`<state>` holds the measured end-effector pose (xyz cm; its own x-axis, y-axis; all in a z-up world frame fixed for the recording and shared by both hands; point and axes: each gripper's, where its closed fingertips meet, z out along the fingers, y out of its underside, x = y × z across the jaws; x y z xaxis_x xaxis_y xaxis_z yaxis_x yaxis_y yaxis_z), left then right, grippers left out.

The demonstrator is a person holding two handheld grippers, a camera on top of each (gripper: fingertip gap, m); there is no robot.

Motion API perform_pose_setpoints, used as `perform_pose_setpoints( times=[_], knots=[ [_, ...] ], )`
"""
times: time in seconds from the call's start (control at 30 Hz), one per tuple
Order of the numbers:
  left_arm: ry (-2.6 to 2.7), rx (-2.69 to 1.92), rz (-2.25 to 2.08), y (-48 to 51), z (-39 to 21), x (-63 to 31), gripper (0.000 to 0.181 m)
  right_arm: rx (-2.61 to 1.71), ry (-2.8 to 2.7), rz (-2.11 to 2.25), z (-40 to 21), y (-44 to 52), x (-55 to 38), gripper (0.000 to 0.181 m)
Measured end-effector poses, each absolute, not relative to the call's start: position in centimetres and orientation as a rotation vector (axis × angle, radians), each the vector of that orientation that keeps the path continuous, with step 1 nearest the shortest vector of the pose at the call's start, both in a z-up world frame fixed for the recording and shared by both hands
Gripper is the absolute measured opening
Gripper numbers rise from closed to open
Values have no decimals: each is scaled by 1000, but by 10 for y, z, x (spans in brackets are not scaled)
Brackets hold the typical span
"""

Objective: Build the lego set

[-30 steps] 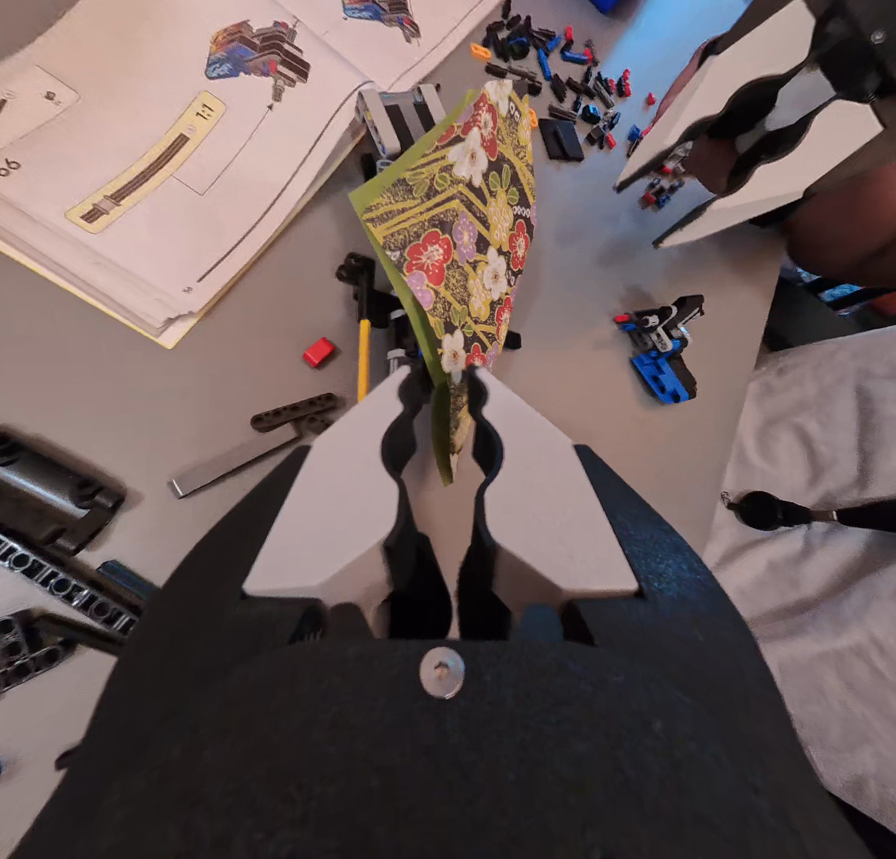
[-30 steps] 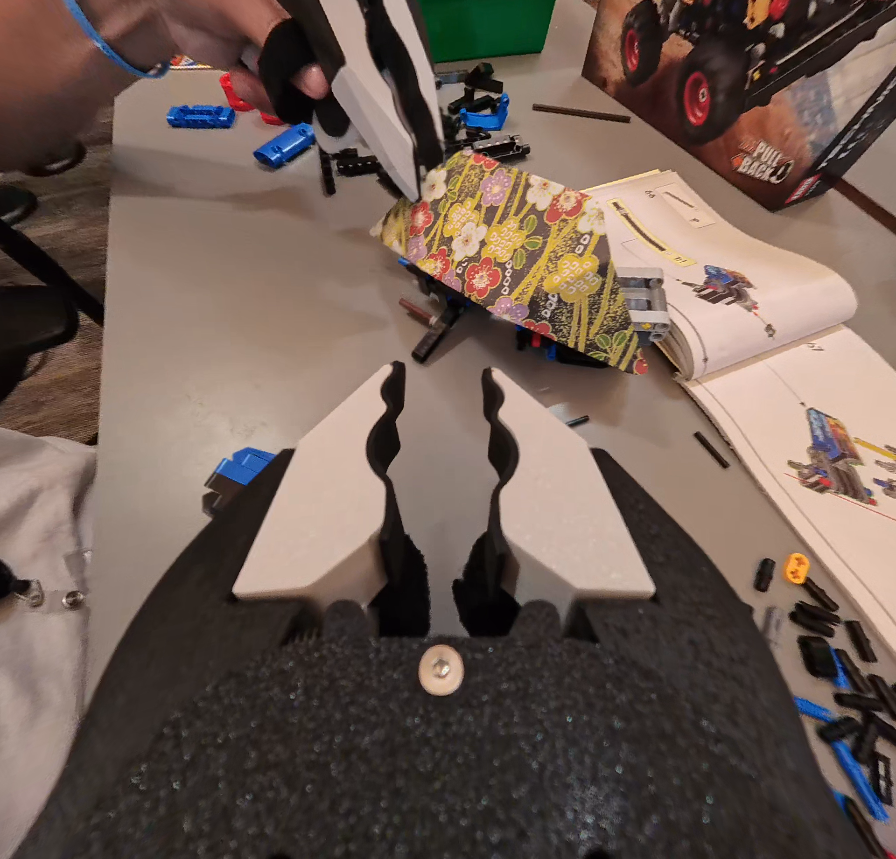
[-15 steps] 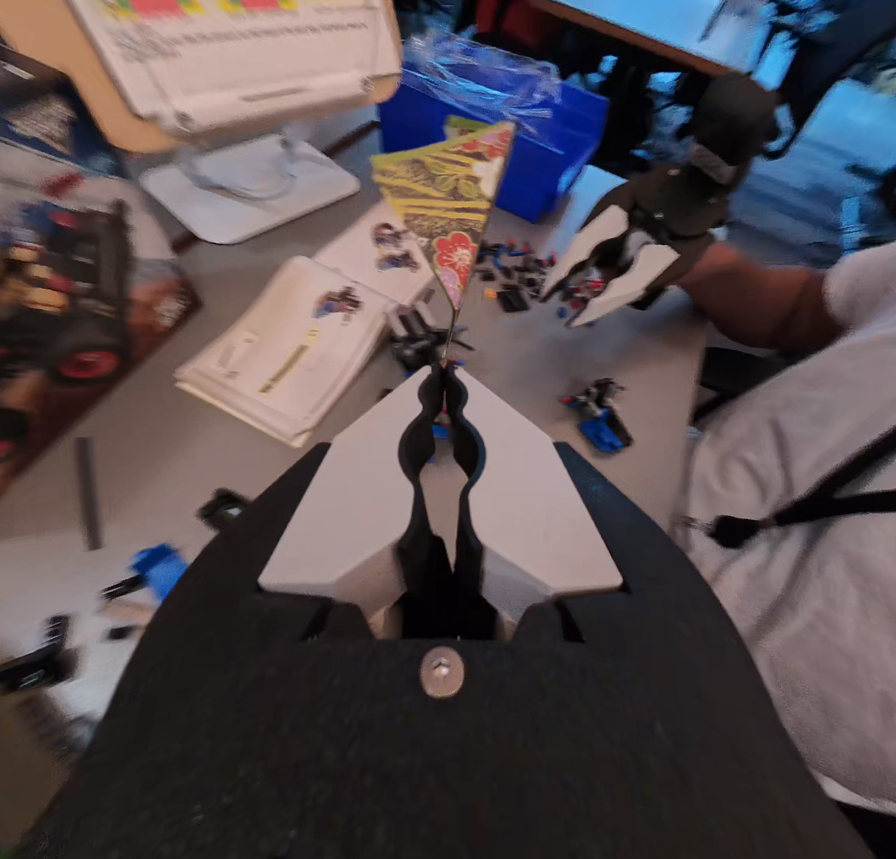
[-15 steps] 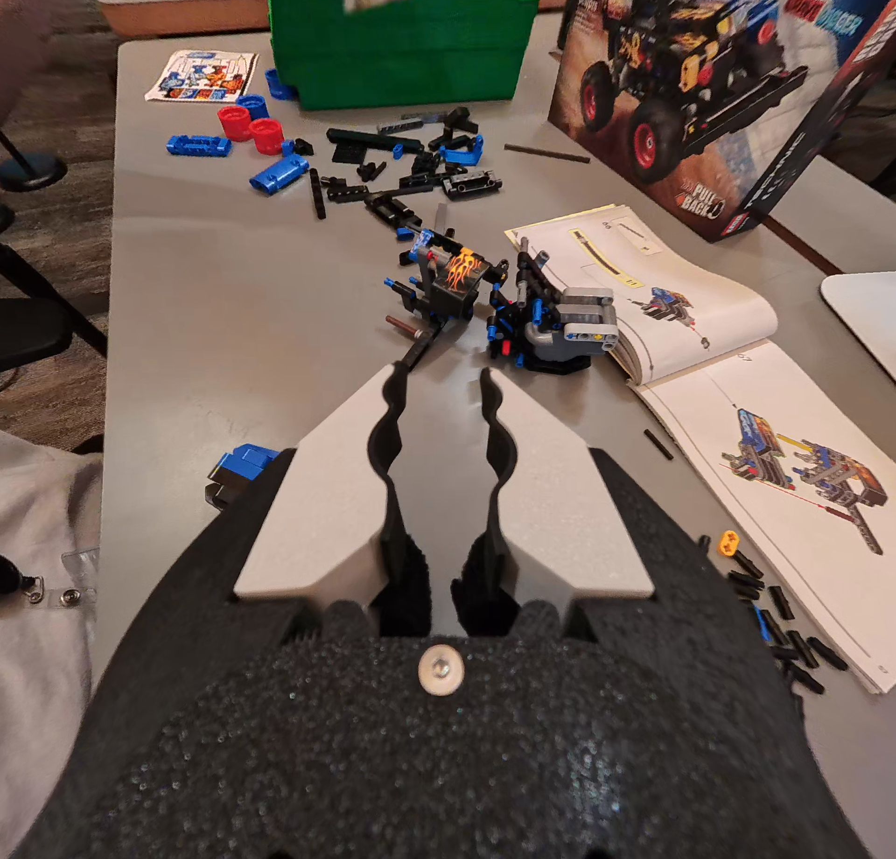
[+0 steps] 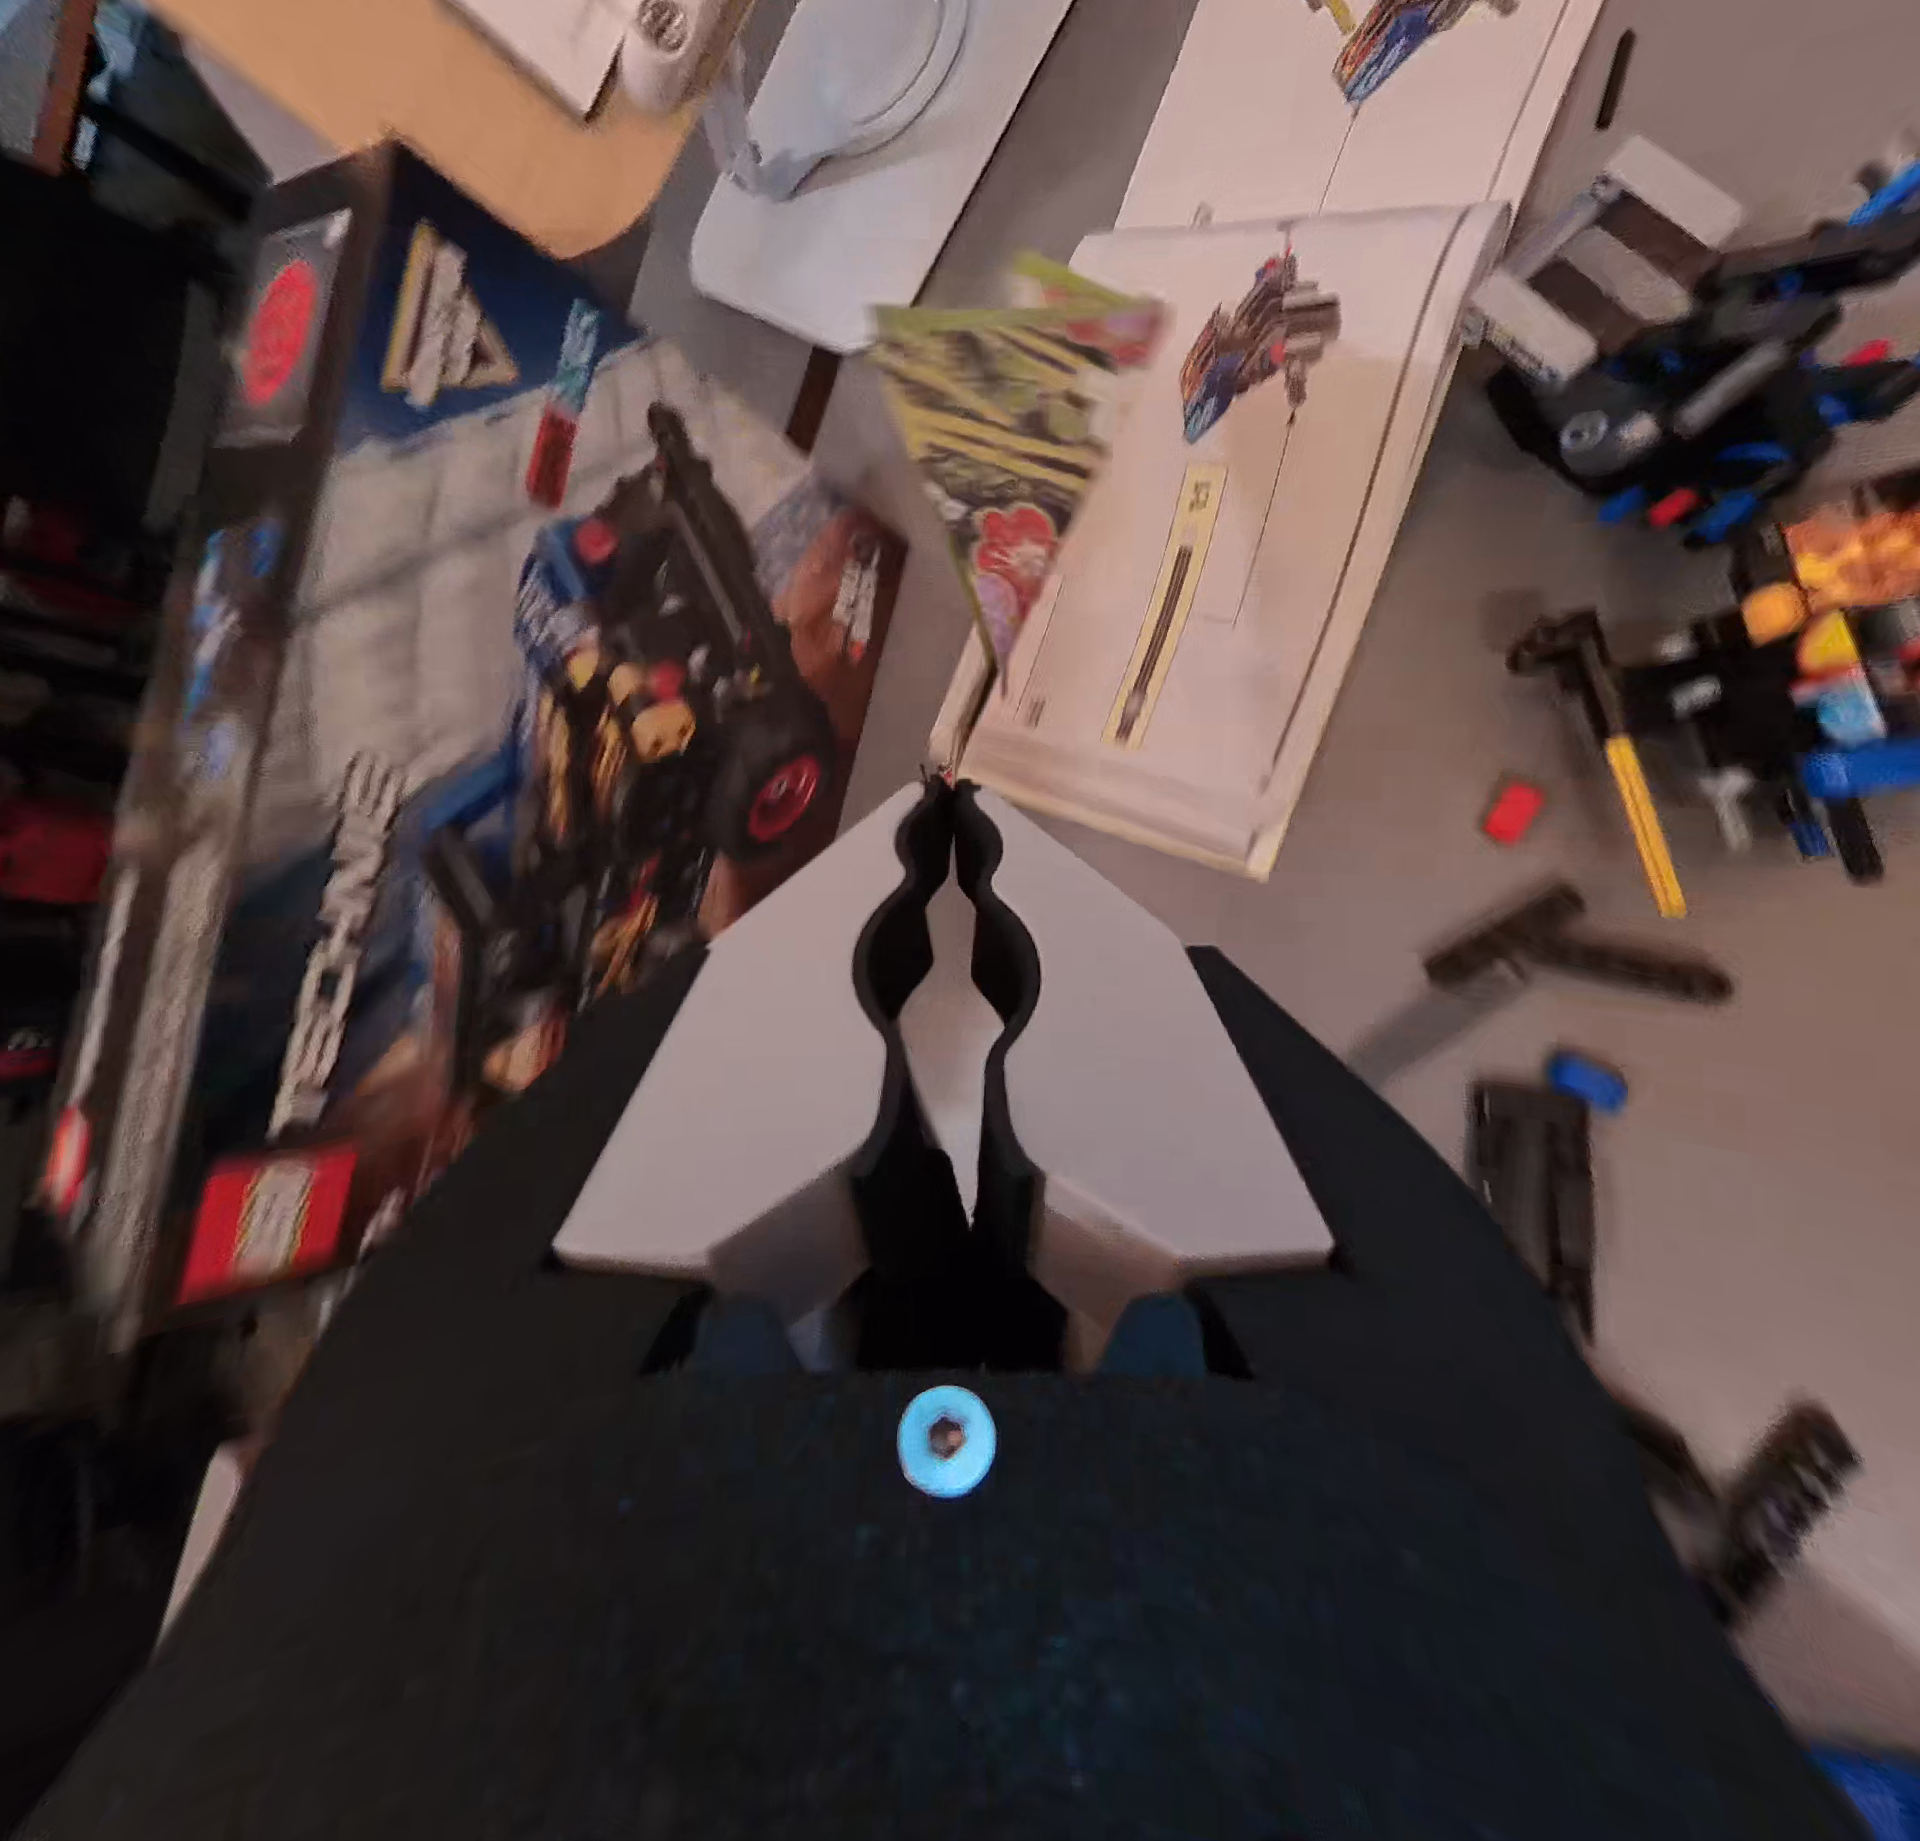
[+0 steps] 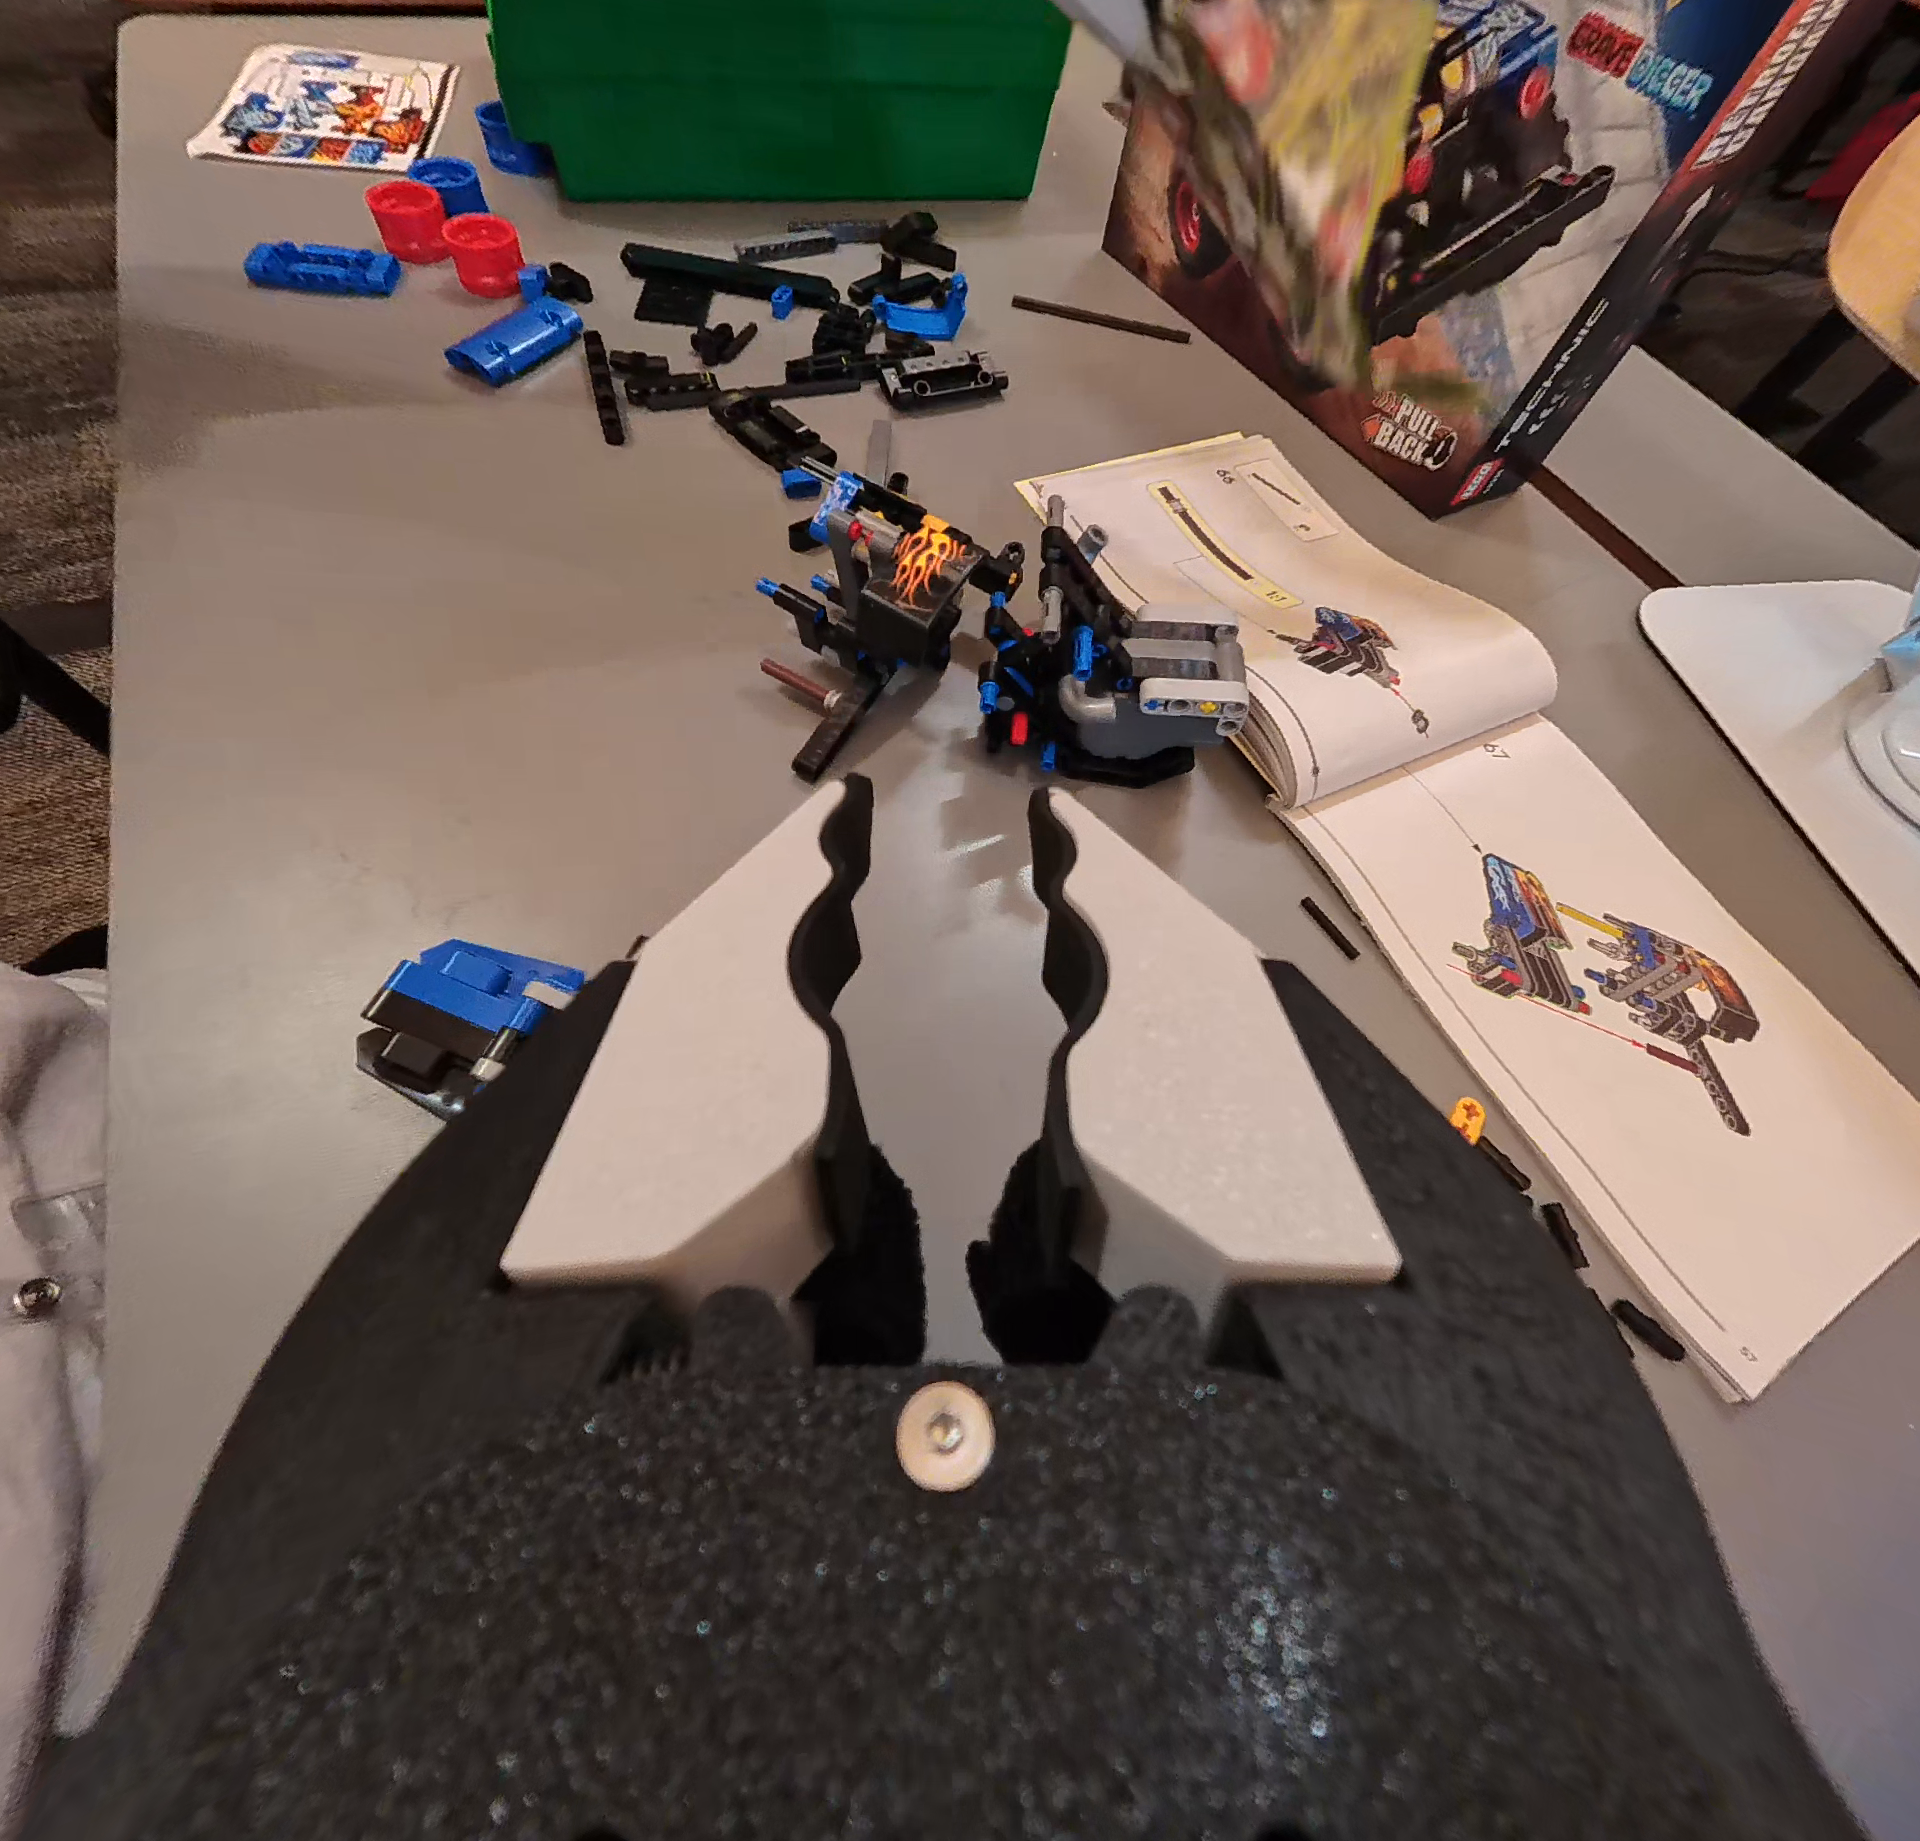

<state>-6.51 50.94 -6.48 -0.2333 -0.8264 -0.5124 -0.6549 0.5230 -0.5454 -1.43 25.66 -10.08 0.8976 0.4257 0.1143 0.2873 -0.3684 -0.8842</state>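
1. Left gripper point(image 5: 951, 804): fingertips pressed together, clamped on the bottom corner of a patterned paper sheet point(image 5: 997, 451). Sheet stands up from the tips, green edge, floral print, blurred by motion.
2. From the right wrist view the same sheet point(image 6: 1320, 160) hangs in the air at far right, in front of the set box point(image 6: 1621, 264). The other gripper's pale finger shows above it at the top edge.
3. Right gripper point(image 6: 948, 804): fingers apart, nothing between them, hovering over bare grey table point(image 6: 416, 648).
4. Just beyond the right gripper's tips: two part-built lego sections. Left one, black with a flame sticker point(image 6: 894, 586); right one, black and grey with blue pins point(image 6: 1112, 679). Close together; can't tell if they touch.
5. The grey section sits against the near-left edge of the open instruction booklet point(image 6: 1507, 856), which lies to the right.
6. Near left, beside the right gripper body: a small blue and black sub-assembly point(image 6: 468, 1012).
7. Far middle: scatter of loose black and blue pieces point(image 6: 790, 337). Far left: two red wheel hubs point(image 6: 447, 233), blue parts and a sticker sheet point(image 6: 327, 108).
8. Green bin point(image 6: 769, 77) at the far edge, behind the loose pieces.
9. Left wrist view is heavily blurred; box point(image 5: 582, 648), booklet point(image 5: 1247, 544) and the builds point(image 5: 1714, 389) are recognisable.
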Motion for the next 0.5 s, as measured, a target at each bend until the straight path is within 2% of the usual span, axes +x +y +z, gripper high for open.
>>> perform_pose_setpoints(
  times=[0.03,0.3,0.5],
  knots=[
    [1985,-1184,-301,506,-73,-47,0,-1984,-521,160,-103,257,-15,30],
    [1928,-1056,-218,505,-98,91,0,-2025,-509,196,-116,260,-12,30],
    [1905,-1175,-105,516,-141,144,0,-2040,-493,242,-119,260,-11,30]
  ],
)
